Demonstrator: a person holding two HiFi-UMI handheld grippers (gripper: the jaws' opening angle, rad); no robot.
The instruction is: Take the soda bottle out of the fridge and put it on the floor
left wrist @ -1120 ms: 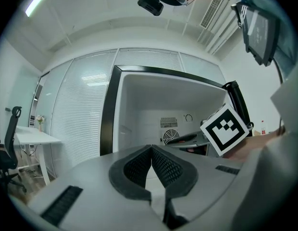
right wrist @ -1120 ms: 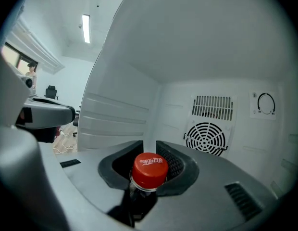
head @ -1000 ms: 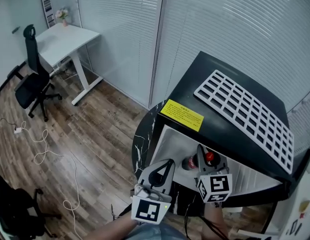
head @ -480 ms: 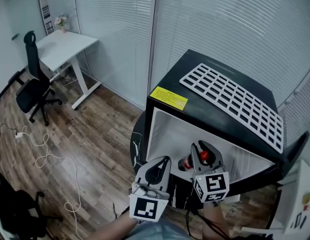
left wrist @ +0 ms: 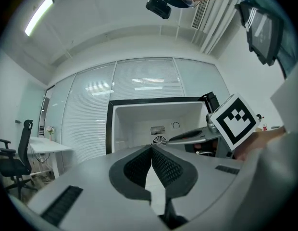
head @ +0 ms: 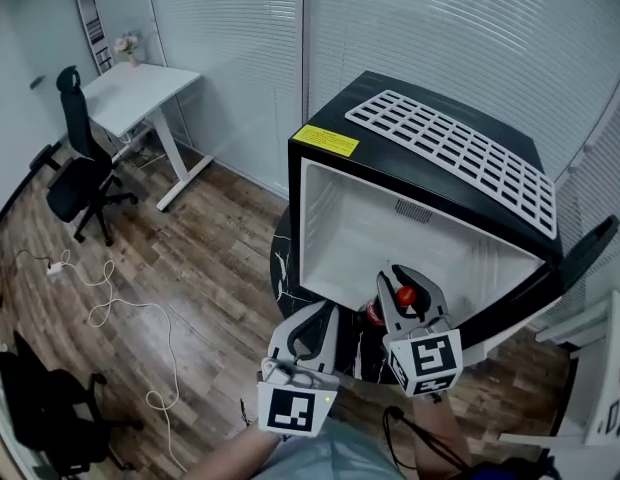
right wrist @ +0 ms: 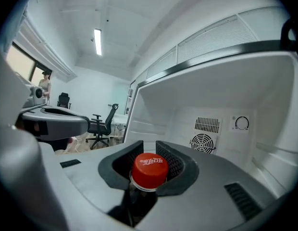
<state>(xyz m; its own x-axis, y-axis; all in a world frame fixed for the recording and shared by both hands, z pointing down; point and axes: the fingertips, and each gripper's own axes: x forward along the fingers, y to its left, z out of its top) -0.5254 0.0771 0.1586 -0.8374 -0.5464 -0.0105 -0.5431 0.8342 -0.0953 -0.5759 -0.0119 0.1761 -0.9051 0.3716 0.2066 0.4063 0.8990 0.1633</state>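
The soda bottle point(right wrist: 150, 167), dark with a red cap, sits between the jaws of my right gripper point(right wrist: 149, 159), which is shut on its neck. In the head view the soda bottle point(head: 402, 296) shows its red cap in my right gripper point(head: 408, 293), held just in front of the open black fridge point(head: 370, 118) with its white inside. My left gripper point(head: 315, 320) hangs to the left of it, shut and empty. In the left gripper view my left gripper point(left wrist: 152, 150) has its pads touching, pointed at the fridge point(left wrist: 158, 124).
A white grille point(head: 455, 158) lies on the fridge top. The fridge door point(head: 550, 283) stands open at the right. A white desk point(head: 135, 93), two black office chairs point(head: 75, 173), and a cable point(head: 110, 308) are on the wooden floor at the left.
Both grippers have drawn back from the fridge together, the right one bringing the bottle out of the white compartment. The fridge now looks farther away and more of its inside shows.
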